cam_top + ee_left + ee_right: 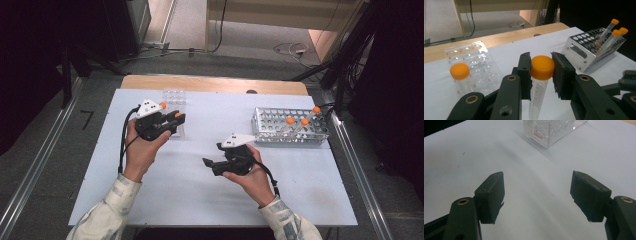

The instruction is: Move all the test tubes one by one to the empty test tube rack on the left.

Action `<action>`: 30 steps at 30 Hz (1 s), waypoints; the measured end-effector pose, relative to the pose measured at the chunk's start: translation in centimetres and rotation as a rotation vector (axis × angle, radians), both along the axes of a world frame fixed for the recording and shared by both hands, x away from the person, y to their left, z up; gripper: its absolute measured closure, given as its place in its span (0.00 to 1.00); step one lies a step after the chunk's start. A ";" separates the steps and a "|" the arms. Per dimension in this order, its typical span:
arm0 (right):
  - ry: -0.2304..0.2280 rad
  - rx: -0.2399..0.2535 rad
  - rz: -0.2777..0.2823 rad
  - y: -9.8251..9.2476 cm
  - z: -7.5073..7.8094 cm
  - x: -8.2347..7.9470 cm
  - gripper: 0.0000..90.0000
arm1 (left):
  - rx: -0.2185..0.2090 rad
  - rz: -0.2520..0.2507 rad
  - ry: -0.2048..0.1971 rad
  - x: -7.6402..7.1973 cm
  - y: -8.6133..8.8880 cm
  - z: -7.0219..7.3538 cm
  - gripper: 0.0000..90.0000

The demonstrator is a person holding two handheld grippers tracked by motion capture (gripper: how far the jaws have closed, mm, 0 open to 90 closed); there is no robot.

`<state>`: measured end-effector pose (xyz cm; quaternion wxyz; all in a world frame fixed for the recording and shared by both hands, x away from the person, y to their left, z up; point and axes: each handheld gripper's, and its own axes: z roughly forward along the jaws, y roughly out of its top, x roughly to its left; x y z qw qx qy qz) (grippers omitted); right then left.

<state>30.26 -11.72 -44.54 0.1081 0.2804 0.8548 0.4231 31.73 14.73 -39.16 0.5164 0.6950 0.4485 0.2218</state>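
Tube (539, 82), clear with printed scale marks and an orange cap: pinched at the cap between the two pads of the left gripper (541, 71), one pad on each side of the cap, the body hanging below the jaws. In the high view the left gripper (176, 120) sits above the white table (200, 200), left of centre, with the orange cap showing at its tips.

Second tube (461, 80), orange cap, upright in the clear rack (477, 62), just left of the held tube in the left gripper view.

Clear rack, high view (174, 97): at the far left part of the table, just beyond the left gripper.

Metal rack (290, 127), perforated, at the far right of the table, well apart from the held tube; three orange-capped tubes (289, 121) lean in it.

Right gripper (537, 195): jaws spread wide, nothing between them, bare table beneath; a corner of the clear rack lies farther ahead. In the high view it is held near the table's middle (212, 162), pointing left, apart from both racks.
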 end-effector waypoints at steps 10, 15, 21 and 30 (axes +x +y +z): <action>0.000 0.013 -0.024 -1.4 0.2 0.0 0.29 | 0.001 0.070 0.003 2.3 1.2 1.0 0.78; 0.002 0.017 -0.028 -1.6 0.2 0.0 0.29 | -0.020 0.097 0.004 3.2 1.9 1.4 0.78; 0.000 0.018 -0.030 -1.7 0.3 0.0 0.29 | -0.012 0.117 -0.014 4.1 2.1 2.3 0.78; -0.004 0.028 -0.036 -2.1 0.5 0.1 0.29 | 0.010 0.160 -0.030 5.4 2.3 2.6 0.78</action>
